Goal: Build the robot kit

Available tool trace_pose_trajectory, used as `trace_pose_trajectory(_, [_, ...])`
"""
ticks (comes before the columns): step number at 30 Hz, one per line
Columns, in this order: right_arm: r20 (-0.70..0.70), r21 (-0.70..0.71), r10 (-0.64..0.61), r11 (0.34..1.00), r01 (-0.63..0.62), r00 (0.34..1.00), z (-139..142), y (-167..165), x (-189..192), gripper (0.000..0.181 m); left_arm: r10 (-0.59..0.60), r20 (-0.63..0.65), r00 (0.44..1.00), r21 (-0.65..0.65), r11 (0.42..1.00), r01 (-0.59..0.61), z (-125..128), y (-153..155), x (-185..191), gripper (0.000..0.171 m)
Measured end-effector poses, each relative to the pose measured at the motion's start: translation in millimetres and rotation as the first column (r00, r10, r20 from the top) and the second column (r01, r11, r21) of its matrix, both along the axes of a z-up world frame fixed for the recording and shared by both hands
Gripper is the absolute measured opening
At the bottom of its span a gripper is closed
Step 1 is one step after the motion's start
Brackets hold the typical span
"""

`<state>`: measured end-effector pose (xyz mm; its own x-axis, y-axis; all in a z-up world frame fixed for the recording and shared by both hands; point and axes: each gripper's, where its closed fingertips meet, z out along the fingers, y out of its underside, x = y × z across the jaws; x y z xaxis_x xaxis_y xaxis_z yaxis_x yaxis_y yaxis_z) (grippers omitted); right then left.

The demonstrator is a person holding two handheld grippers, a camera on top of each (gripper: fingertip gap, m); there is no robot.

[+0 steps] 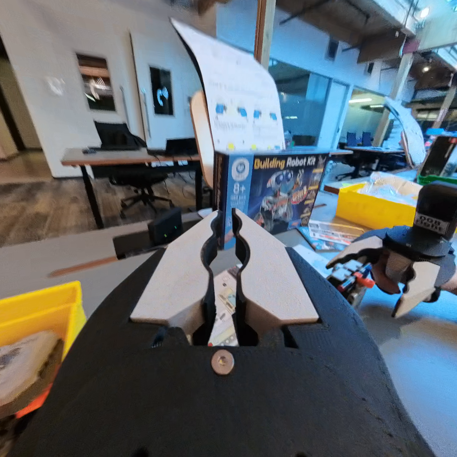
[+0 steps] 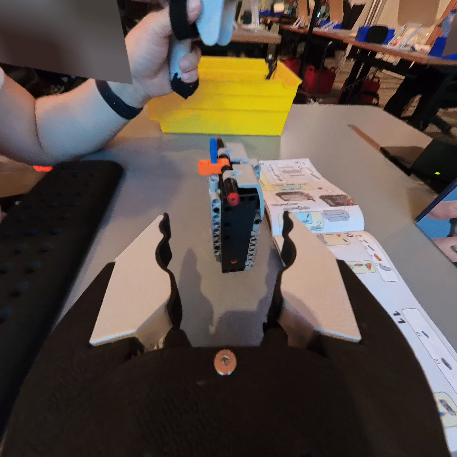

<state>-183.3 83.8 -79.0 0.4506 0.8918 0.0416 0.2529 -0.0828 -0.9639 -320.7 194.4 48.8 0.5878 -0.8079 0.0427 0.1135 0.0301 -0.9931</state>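
A small brick assembly (image 2: 235, 222) of black and grey beams, with an orange piece, a blue pin and a red-tipped axle, stands on the grey table (image 2: 148, 197). My right gripper (image 2: 225, 216) is open and empty, with the near end of the assembly between its fingertips, not touching. The left wrist view shows this gripper (image 1: 363, 289) over the assembly (image 1: 351, 274) at the right. My left gripper (image 1: 226, 212) is shut with nothing between its fingers, held above an open instruction booklet (image 1: 225, 296). In the right wrist view it is raised in a hand (image 2: 215, 22).
A blue kit box (image 1: 272, 193) stands behind the booklet (image 2: 316, 210). Yellow bins sit at the back right (image 1: 376, 205), near left (image 1: 37, 321) and beyond the assembly (image 2: 227, 99). A black perforated mat (image 2: 37, 235) lies at the left. A black device with a green light (image 1: 165, 227) sits at the table edge. Left tips to right tips: about 25 centimetres.
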Motion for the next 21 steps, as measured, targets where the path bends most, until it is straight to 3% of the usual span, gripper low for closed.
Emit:
trace_pose_trajectory(4, [-0.061, 0.013, -0.064, 0.998, 0.065, 0.996, 26, -3, 20, 0.103, 0.091, -0.111, 0.990, 0.004, 0.996, -0.092, 32, -13, -41, 0.021])
trace_pose_trajectory(6, [-0.089, 0.034, -0.095, 0.995, 0.099, 0.991, 42, -2, 36, 0.103, 0.164, -0.176, 0.970, 0.022, 0.986, -0.163, 47, -14, -79, 0.021])
trace_pose_trajectory(10, [-0.073, 0.086, -0.171, 0.980, 0.177, 0.983, 77, 1, 68, 0.080, 0.364, -0.282, 0.888, 0.109, 0.931, -0.348, 81, 1, -173, 0.015])
trace_pose_trajectory(13, [-0.048, 0.127, -0.179, 0.975, 0.184, 0.983, 107, -14, 66, 0.077, 0.300, -0.530, 0.793, 0.016, 0.939, -0.344, 58, 15, -212, 0.014])
trace_pose_trajectory(16, [-0.082, 0.147, -0.147, 0.976, 0.158, 0.986, 129, -39, 36, 0.070, 0.093, -0.737, 0.669, -0.177, 0.930, -0.323, 3, 15, -237, 0.016])
trace_pose_trajectory(17, [-0.097, 0.153, -0.144, 0.976, 0.158, 0.985, 132, -46, 23, 0.066, 0.038, -0.763, 0.646, -0.225, 0.920, -0.320, -13, 14, -243, 0.013])
trace_pose_trajectory(21, [-0.120, 0.206, -0.162, 0.961, 0.184, 0.979, 120, -59, -25, 0.059, -0.131, -0.757, 0.640, -0.379, 0.886, -0.268, -60, 5, -247, 0.016])
